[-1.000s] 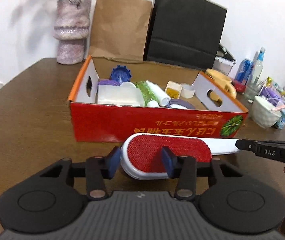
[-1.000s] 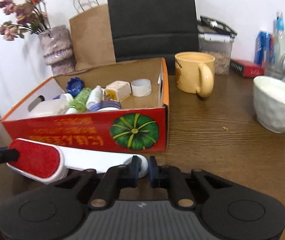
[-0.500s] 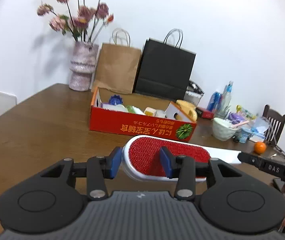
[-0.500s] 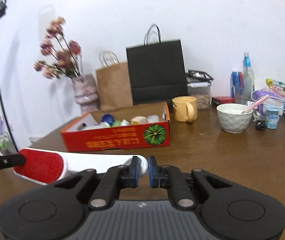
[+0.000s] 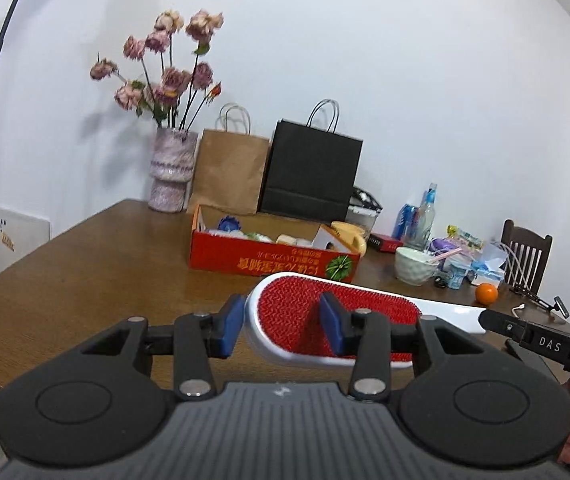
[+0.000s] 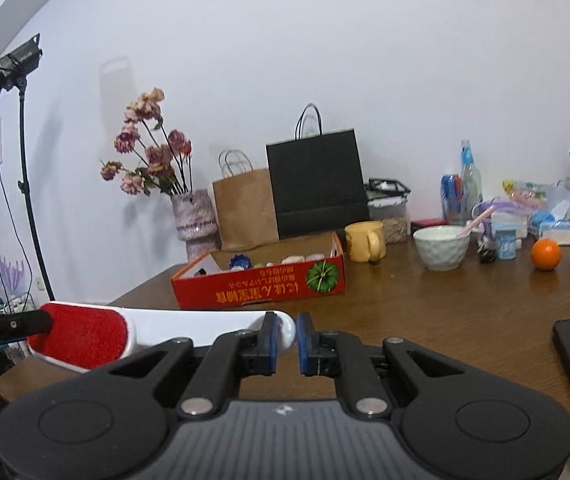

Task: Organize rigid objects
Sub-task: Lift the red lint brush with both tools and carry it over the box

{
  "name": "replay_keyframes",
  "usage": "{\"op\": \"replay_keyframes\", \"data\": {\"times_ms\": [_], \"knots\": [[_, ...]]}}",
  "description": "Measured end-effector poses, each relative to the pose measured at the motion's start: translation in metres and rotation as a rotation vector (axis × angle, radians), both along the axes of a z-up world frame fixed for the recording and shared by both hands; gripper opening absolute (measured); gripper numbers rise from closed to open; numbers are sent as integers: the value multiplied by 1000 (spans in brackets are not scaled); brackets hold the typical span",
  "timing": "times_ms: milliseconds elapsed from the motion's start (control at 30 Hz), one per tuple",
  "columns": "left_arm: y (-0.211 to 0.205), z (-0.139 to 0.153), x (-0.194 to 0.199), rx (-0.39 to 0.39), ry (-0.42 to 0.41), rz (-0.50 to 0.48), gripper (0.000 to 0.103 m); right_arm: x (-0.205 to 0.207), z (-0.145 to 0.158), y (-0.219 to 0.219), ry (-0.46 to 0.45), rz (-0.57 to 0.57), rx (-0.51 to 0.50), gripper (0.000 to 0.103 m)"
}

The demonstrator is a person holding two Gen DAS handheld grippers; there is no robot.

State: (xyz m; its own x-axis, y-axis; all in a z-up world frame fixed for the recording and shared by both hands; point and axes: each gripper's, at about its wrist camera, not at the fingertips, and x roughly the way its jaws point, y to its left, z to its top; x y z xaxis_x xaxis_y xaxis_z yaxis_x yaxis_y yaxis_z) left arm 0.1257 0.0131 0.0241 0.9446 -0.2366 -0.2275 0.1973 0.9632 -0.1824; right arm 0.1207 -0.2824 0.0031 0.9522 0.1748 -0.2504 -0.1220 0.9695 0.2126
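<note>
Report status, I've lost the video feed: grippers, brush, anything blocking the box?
Left gripper shut on lint brush head. Right gripper shut on its handle tip. Brush held above the table, short of the red box. Path looks unobstructed.

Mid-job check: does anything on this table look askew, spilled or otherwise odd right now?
Nothing spilled. The red box sits with its print upside down toward us. The lint brush is off the table, held by both claws: left claw across its red head, right claw at its handle tip.

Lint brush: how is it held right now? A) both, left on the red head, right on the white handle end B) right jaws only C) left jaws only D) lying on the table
A: the left gripper clamps the lint brush at its red head, while the right gripper pinches the white handle tip.
</note>
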Motion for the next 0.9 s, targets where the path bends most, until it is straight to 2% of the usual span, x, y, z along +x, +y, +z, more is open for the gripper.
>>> {"op": "replay_keyframes", "data": {"times_ms": [367,533,700,900], "knots": [[-6,10,-24,16,-72,-24,42,-30,6,-1,-38,-31,3,11],[-4,7,-20,8,-56,-26,42,-28,4,-2,-36,-35,4,11],[-3,6,-9,18,-61,-29,42,-15,5,1,-25,-27,-16,11],[3,16,39,-14,-40,-36,42,32,19,1,-38,-21,-29,11]]}}
